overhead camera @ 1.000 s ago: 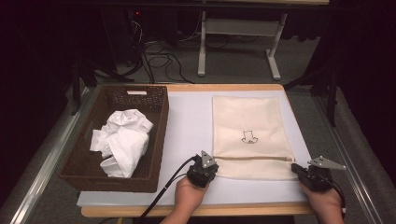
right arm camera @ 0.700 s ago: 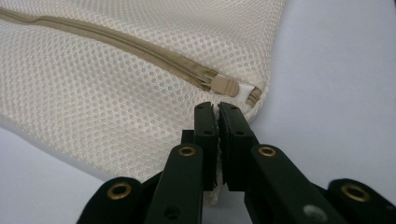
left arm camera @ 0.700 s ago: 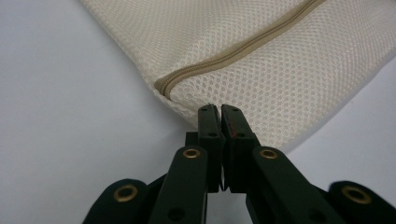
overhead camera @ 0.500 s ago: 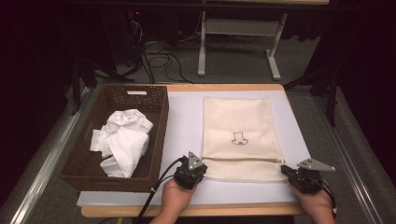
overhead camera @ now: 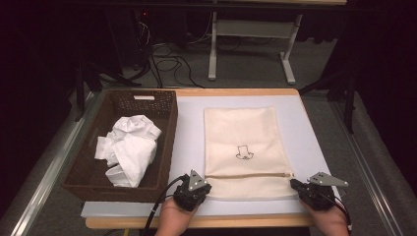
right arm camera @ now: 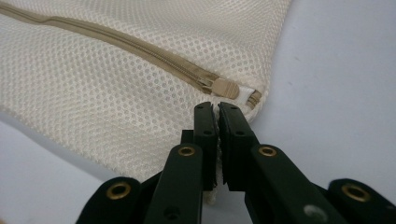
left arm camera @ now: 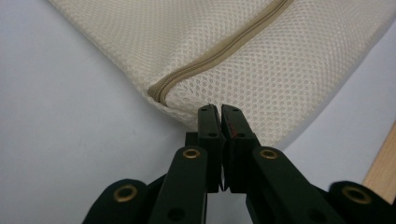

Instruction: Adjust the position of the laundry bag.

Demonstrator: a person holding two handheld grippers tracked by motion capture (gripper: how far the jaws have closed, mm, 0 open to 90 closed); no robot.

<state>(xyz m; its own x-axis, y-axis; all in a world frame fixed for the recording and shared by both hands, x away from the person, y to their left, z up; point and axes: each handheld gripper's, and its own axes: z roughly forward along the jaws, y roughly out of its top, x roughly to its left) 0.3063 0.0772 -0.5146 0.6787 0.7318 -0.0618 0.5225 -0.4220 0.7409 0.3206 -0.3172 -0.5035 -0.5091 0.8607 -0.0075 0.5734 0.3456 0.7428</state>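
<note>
— Where's the cream mesh zip-up laundry bag (overhead camera: 242,147)?
— Flat on the pale grey worktop (overhead camera: 189,132), zip end nearest the person.
— And the grippers?
— The left gripper (left arm camera: 218,108) is pinched tight on the bag's near left corner, the right gripper (right arm camera: 215,105) on the near right corner, beside the zip pull.
— Anything nearby?
— A dark brown woven basket (overhead camera: 83,172) holding crumpled white cloth (overhead camera: 129,148), just left of the bag.

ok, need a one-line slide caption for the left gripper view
Left gripper shut on the corner of a cream mesh laundry bag, just past the closed end of its zipper.
</note>
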